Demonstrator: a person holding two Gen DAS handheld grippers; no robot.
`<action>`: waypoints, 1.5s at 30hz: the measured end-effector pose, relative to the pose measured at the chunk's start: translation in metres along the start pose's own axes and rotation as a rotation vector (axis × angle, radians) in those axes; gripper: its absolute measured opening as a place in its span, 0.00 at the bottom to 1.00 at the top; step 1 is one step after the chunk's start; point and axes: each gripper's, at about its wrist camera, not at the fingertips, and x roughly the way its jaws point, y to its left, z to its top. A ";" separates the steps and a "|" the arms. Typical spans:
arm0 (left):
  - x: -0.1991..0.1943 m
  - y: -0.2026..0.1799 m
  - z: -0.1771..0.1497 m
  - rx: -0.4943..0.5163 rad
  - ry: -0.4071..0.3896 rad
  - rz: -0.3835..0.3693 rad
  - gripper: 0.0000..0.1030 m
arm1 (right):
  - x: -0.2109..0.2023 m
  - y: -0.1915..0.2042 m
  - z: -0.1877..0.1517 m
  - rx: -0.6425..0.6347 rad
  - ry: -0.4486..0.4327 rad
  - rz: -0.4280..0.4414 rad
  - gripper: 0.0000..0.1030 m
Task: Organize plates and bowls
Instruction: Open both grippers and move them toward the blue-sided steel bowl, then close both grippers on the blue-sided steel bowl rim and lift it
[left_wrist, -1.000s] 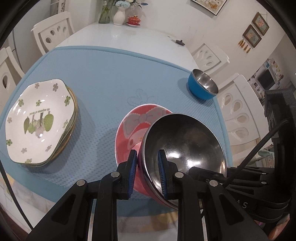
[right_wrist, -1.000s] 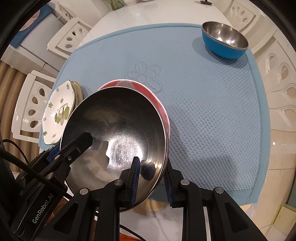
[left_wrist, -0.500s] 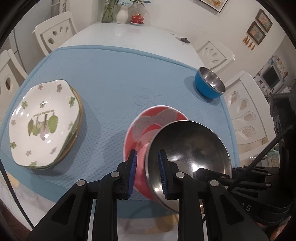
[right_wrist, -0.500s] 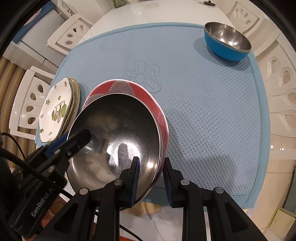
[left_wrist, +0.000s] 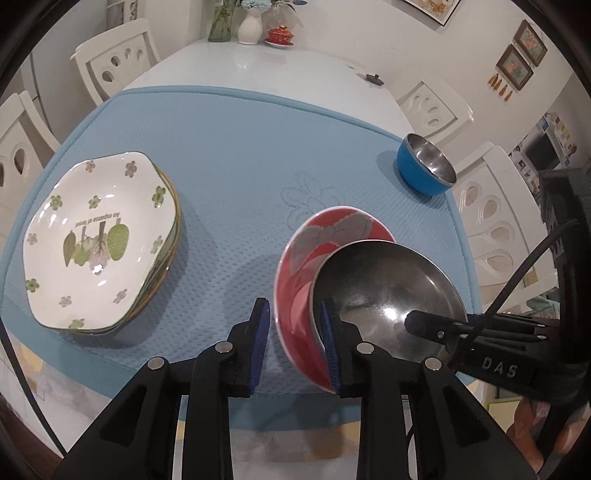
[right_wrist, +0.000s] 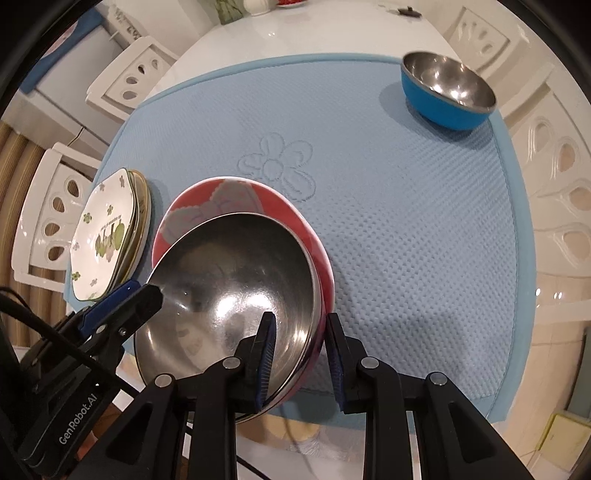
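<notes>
A steel bowl (left_wrist: 388, 288) (right_wrist: 236, 273) lies tilted inside a red patterned bowl (left_wrist: 295, 280) (right_wrist: 221, 199) at the near edge of the blue mat (left_wrist: 240, 147). My right gripper (right_wrist: 301, 354) is shut on their rims, one pad inside the steel bowl and the other on the red wall. My left gripper (left_wrist: 294, 343) straddles the red bowl's other rim. Its right pad touches the rim, but a thin gap shows at its left pad, so it is open. A blue bowl with a steel lining (left_wrist: 424, 170) (right_wrist: 447, 88) stands at the far right. A stack of floral plates (left_wrist: 96, 240) (right_wrist: 107, 236) sits on the left.
White chairs (left_wrist: 495, 221) ring the white table (left_wrist: 258, 70). At its far end stand vases (left_wrist: 249, 26) and a small red pot (left_wrist: 280, 35). A small dark lid (left_wrist: 375, 78) lies past the mat. Bare mat (right_wrist: 406, 221) stretches between the nested bowls and the blue bowl.
My left jaws have widened a little and the left pad has come off the red bowl's wall. The right gripper keeps the same hold on the rims.
</notes>
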 end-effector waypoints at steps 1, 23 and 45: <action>-0.001 0.002 0.000 -0.002 0.000 -0.009 0.25 | 0.000 -0.003 0.000 0.010 0.012 0.016 0.24; -0.010 -0.001 0.050 0.088 -0.042 -0.080 0.25 | -0.021 -0.013 -0.002 0.087 -0.025 0.085 0.25; -0.006 -0.118 0.206 0.378 -0.178 -0.281 0.61 | -0.109 -0.090 0.072 0.311 -0.307 -0.019 0.50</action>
